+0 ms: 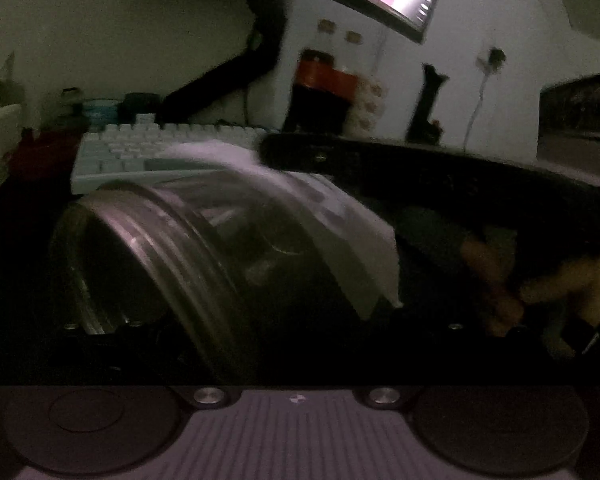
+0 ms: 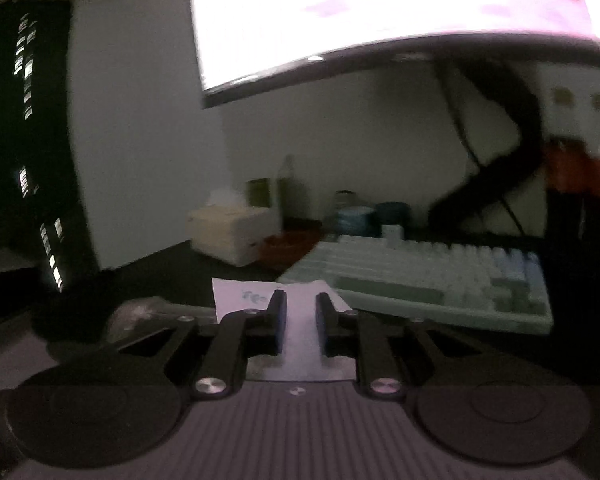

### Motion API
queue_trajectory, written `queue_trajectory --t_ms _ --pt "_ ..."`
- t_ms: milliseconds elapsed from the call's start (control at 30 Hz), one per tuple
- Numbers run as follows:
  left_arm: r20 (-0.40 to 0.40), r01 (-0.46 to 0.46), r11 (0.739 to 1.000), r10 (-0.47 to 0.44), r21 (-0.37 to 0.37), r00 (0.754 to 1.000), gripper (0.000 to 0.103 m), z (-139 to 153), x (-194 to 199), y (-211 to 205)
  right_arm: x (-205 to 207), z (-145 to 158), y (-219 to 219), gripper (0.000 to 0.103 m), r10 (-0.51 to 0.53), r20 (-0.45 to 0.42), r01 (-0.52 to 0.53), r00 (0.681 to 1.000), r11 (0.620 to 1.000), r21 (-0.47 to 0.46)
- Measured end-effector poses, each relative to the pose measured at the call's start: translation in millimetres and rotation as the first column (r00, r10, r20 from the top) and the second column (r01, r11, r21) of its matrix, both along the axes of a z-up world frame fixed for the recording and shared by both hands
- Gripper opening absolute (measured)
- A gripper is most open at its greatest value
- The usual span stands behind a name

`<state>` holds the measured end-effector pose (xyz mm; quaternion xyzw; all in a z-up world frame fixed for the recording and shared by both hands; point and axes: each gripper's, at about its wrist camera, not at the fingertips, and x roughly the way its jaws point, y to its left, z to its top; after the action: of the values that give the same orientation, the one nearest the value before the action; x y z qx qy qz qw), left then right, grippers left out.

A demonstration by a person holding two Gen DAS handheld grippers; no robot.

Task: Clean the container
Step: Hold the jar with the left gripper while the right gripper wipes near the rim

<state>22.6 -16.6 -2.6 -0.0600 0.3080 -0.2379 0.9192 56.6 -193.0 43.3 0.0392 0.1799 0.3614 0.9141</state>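
While a monitor [image 2: 380,8] glows over the dark desk [image 2: 172,264], the right tool [image 2: 301,322] pinches paper [image 2: 300,336].

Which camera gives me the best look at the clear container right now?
The left wrist view. The clear container fills its centre, tilted, with its ridged rim and open mouth visible and a white paper towel draped over it. The right wrist view shows only a dim rounded shape at lower left, possibly the container; I cannot tell.
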Motion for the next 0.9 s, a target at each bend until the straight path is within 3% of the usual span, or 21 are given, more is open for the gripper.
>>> queue_trajectory --t_ms 167,267,500,600,700,900 --pt "-0.016 -0.028 0.994 0.026 -0.104 1.000 0.103 -0.6 9.0 13.6 -20.4 -2.0 4.0 0.021 0.111 0.043 -0.110 0.993 0.994 -0.010" --pt "-0.001 -0.048 0.996 0.048 -0.081 0.999 0.103 -1.1 7.8 12.0 -23.8 -3.8 13.4 0.021 0.160 0.059 -0.160 0.985 0.987 -0.019" --pt "0.093 -0.021 0.994 0.011 0.106 0.996 0.102 -0.2 -14.0 -15.0 -11.1 -6.4 15.8 0.021 0.110 0.053 -0.112 0.993 0.993 0.028" --pt "0.125 -0.001 0.989 -0.017 0.145 0.992 0.102 1.4 -23.6 -30.7 -7.9 -7.8 9.4 0.026 0.074 0.055 -0.076 0.996 0.997 0.030" --pt "0.133 0.028 0.988 -0.048 0.152 0.990 0.102 3.2 -29.6 -39.7 -3.7 -9.6 0.4 0.027 0.004 0.069 -0.004 0.998 1.000 0.008" --pt "0.099 0.137 0.989 -0.143 0.061 0.985 0.103 1.6 -29.7 -42.4 3.0 -13.2 -16.8 0.027 -0.063 0.035 0.062 0.997 0.998 0.014"
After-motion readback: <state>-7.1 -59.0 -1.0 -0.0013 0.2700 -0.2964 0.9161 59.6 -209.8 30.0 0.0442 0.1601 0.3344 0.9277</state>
